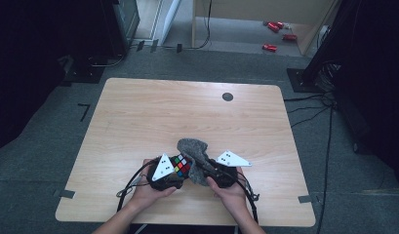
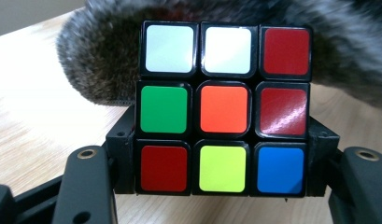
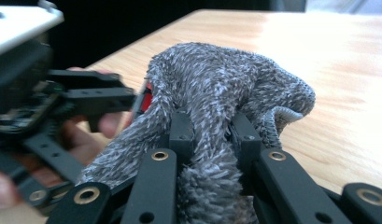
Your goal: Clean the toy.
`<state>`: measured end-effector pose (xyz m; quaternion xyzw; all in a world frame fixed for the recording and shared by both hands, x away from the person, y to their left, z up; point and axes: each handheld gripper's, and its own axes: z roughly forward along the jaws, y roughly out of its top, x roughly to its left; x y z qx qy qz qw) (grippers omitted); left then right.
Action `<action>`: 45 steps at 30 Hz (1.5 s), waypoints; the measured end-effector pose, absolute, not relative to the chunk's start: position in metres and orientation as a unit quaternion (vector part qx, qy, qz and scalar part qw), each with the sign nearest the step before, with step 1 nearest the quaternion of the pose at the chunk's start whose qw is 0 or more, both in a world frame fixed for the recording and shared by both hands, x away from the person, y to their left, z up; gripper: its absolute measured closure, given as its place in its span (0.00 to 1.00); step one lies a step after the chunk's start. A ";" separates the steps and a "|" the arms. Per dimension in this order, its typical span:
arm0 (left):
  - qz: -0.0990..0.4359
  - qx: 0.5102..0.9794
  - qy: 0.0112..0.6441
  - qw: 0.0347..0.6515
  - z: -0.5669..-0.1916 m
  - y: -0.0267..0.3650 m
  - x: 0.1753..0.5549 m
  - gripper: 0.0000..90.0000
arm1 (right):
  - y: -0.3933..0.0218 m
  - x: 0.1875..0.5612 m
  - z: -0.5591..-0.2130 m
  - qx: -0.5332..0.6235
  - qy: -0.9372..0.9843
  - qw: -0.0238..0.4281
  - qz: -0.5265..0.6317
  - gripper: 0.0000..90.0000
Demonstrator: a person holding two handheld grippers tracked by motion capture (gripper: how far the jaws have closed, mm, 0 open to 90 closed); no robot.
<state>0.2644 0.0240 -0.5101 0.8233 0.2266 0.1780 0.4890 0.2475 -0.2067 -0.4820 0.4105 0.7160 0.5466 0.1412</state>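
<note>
A scrambled colour cube (image 2: 223, 107) sits clamped between the two black jaws of my left gripper (image 2: 223, 163), its face of white, red, green, orange, yellow and blue stickers turned to the camera. In the high view the cube (image 1: 181, 165) is near the table's front edge, held by the left gripper (image 1: 175, 170). My right gripper (image 3: 209, 135) is shut on a bunched grey fluffy cloth (image 3: 226, 88). The cloth (image 1: 193, 148) presses against the far and right sides of the cube, and the right gripper (image 1: 207, 168) comes in from the right.
The wooden table (image 1: 187, 112) has a small dark round cap (image 1: 228, 96) near its far edge. Both of the person's hands (image 1: 148, 192) rest at the front edge. Cables trail off the grippers. Red objects (image 1: 275, 29) lie on the floor beyond.
</note>
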 end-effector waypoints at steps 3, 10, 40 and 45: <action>0.171 0.827 0.230 0.483 -0.511 0.025 0.265 0.39 | -0.206 0.254 -0.489 0.430 0.719 0.146 0.526 0.85; 0.161 0.819 0.208 0.510 -0.510 0.027 0.263 0.39 | -0.201 0.238 -0.469 0.404 0.714 0.125 0.558 0.85; 0.174 0.824 0.213 0.495 -0.512 0.023 0.260 0.39 | -0.200 0.248 -0.482 0.414 0.721 0.152 0.534 0.84; 0.165 0.821 0.207 0.507 -0.511 0.024 0.260 0.39 | -0.204 0.244 -0.480 0.428 0.715 0.143 0.534 0.84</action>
